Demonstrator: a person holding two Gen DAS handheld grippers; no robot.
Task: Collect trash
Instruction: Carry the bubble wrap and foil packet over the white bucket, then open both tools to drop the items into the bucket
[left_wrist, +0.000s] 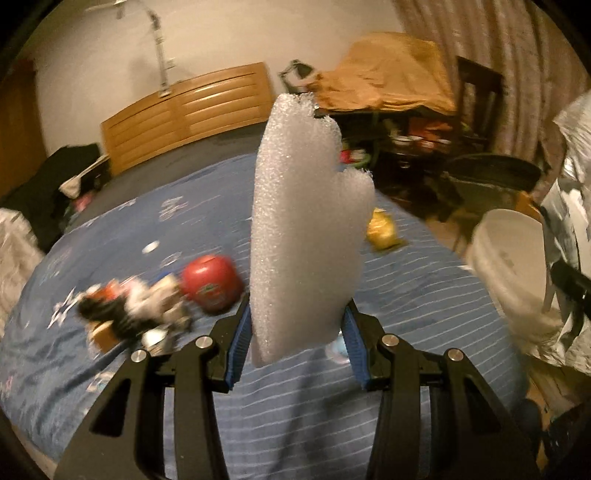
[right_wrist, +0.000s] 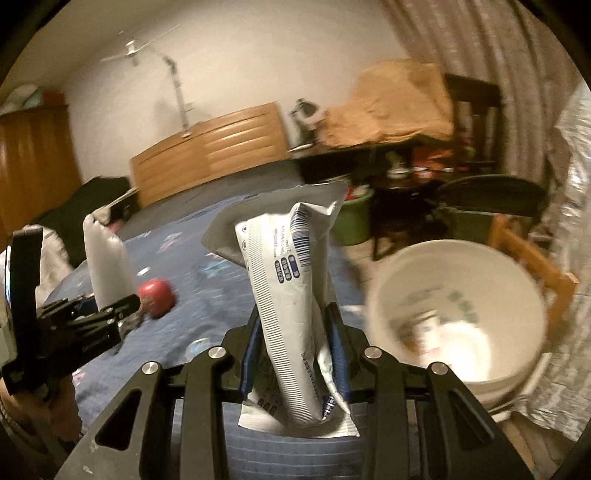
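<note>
Left claw (left_wrist: 297, 334) clamped on a slab of white foam (left_wrist: 308, 221), standing upright between the blue pads. Right claw (right_wrist: 293, 356) clenched on a crumpled white wrapper (right_wrist: 286, 295) with a barcode. Both loads ride above the blue bed (left_wrist: 406, 295). White bucket (right_wrist: 458, 314) sits off the bed's right edge, mouth up, nearest my right claw. I judge this the carry step: next, bring each claw over the rim and release inside. More litter (left_wrist: 133, 310) and a red tin (left_wrist: 212, 282) remain on the bed.
</note>
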